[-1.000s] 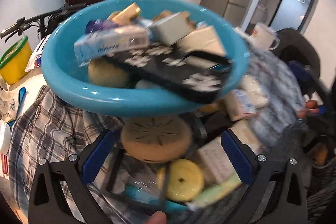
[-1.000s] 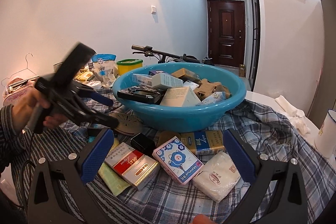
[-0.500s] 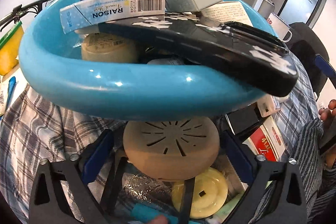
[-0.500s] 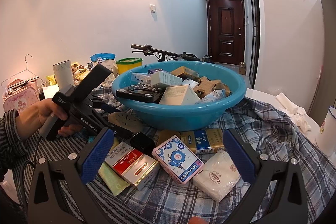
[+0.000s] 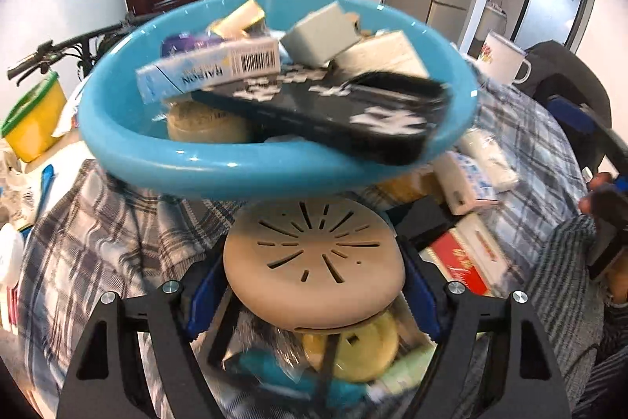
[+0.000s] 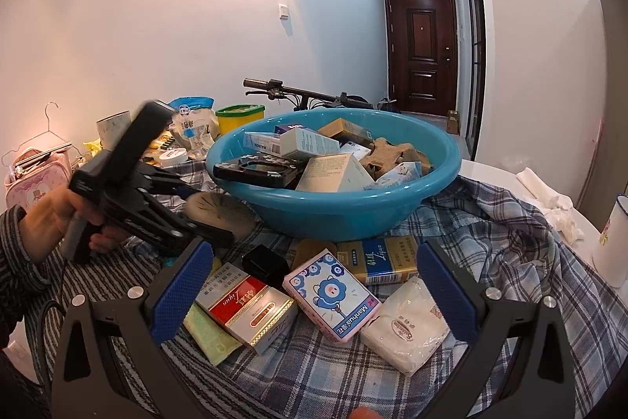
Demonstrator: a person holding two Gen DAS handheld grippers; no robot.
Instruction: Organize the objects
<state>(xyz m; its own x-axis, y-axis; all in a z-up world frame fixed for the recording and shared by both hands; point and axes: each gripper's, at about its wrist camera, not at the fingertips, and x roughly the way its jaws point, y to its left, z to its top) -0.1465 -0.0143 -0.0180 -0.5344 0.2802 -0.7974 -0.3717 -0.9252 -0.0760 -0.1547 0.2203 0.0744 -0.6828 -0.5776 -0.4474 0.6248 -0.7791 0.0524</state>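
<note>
Left gripper (image 5: pixel 314 285) jaws closing, pads now gripping tan vented disc (image 5: pixel 314 262) below blue basin (image 5: pixel 204 171). Right gripper (image 6: pixel 314 285) wide open, empty; only its view shows pink box (image 6: pixel 333 295), plaid cloth (image 6: pixel 490 234), door (image 6: pixel 422 52).

Left wrist view: tan slotted disc (image 5: pixel 314 262) hides pad faces of left gripper (image 5: pixel 312 285); contact not clear. Yellow disc (image 5: pixel 353 348) half covered beneath it. Teal packet (image 5: pixel 259 364) at bottom blurred, unreadable. Black case (image 5: pixel 333 112) and boxes in blue basin (image 5: pixel 196 167) smeared by motion. Person's hand (image 5: pixel 604 199) cut by right edge.

Right wrist view: left gripper body blurred; mug (image 6: pixel 612 242) cut by right edge; green sheet (image 6: pixel 208 332) partly under red box (image 6: pixel 251 313).
</note>
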